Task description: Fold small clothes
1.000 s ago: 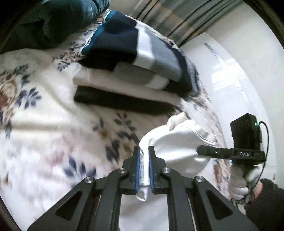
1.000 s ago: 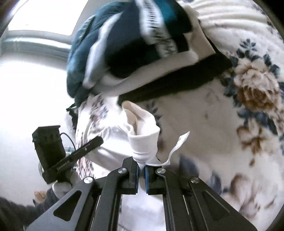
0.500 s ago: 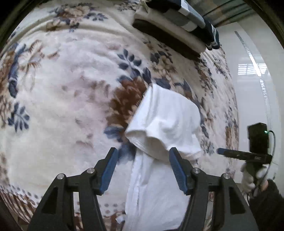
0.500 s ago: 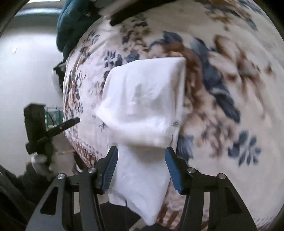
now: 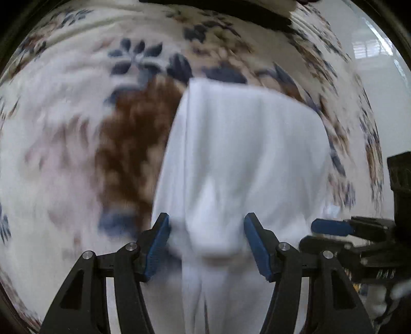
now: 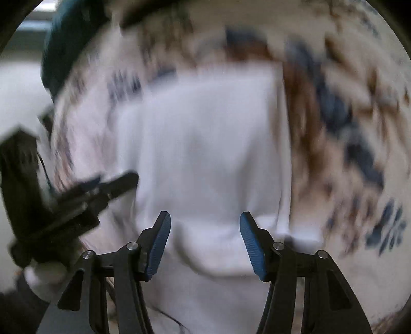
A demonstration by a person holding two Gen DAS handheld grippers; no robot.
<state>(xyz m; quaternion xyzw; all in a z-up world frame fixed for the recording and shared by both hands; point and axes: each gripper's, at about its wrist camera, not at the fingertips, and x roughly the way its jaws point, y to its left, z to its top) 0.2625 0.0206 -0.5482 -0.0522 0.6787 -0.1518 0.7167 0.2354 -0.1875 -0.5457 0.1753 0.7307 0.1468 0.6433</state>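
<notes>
A white garment (image 5: 246, 159) lies folded over on the floral blanket (image 5: 77, 133), its lower part hanging past the bed edge. My left gripper (image 5: 206, 244) is open, its blue pads on either side of the garment's near folded edge, holding nothing. In the right wrist view the same garment (image 6: 205, 154) fills the middle, and my right gripper (image 6: 204, 244) is open over its near edge, empty. The right gripper shows at the right edge of the left wrist view (image 5: 359, 236); the left gripper shows at the left of the right wrist view (image 6: 77, 203). Both views are motion-blurred.
A stack of folded clothes, seen as a dark strip (image 5: 231, 10), lies at the far side of the blanket. A teal bundle (image 6: 69, 41) sits at the upper left of the right wrist view. White floor (image 5: 385, 102) lies beyond the bed edge.
Both grippers let go of the white garment, which dropped folded onto the blanket. Both then moved in closer over its near edge, staying open.
</notes>
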